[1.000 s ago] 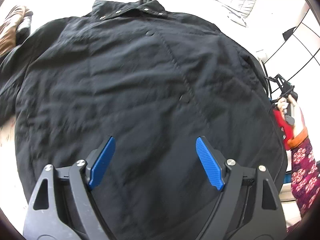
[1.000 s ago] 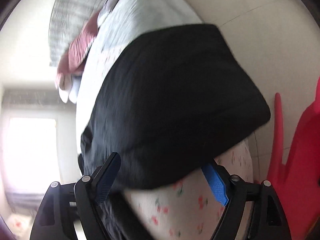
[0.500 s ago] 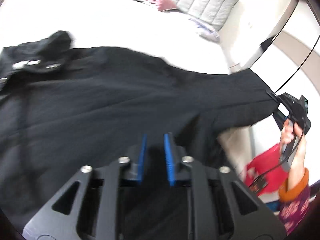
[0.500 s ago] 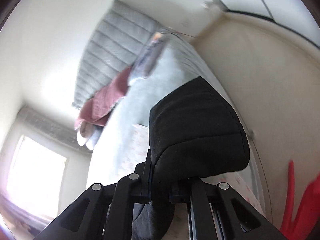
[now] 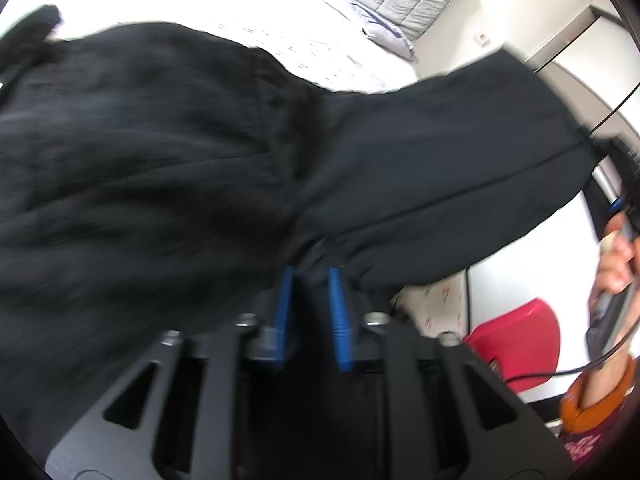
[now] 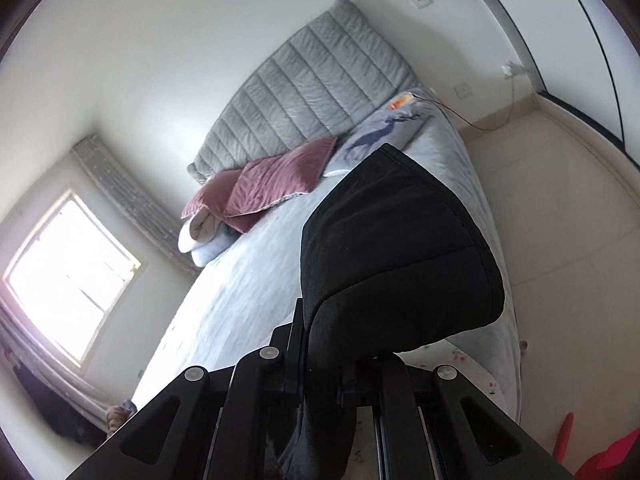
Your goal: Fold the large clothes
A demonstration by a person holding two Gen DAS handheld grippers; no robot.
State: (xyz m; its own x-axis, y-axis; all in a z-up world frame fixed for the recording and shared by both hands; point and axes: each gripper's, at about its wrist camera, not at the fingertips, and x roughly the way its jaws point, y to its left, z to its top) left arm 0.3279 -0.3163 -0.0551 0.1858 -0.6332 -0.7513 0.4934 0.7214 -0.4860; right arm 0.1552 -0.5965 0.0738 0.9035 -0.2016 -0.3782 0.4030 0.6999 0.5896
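A large black jacket [image 5: 168,168] lies on the bed and its near hem is lifted. My left gripper [image 5: 312,280] is shut on the jacket's hem, which bunches between the blue pads [image 5: 285,300]. My right gripper [image 6: 320,344] is shut on another corner of the jacket [image 6: 396,256], which stands up in a black flap in front of the camera and hides the fingertips. The right gripper itself shows at the right edge of the left wrist view [image 5: 624,184], held in a hand.
The bed [image 6: 248,292] has a pale sheet, a grey quilted headboard [image 6: 312,96], a pink pillow [image 6: 272,184] and a pale pillow [image 6: 380,132]. A red stool [image 5: 516,336] stands by the bed's corner. A window [image 6: 68,276] is at left, beige floor [image 6: 560,216] at right.
Both grippers went from open over the flat jacket to shut on its hem. They have lifted the hem and both cameras have tilted up towards the headboard.
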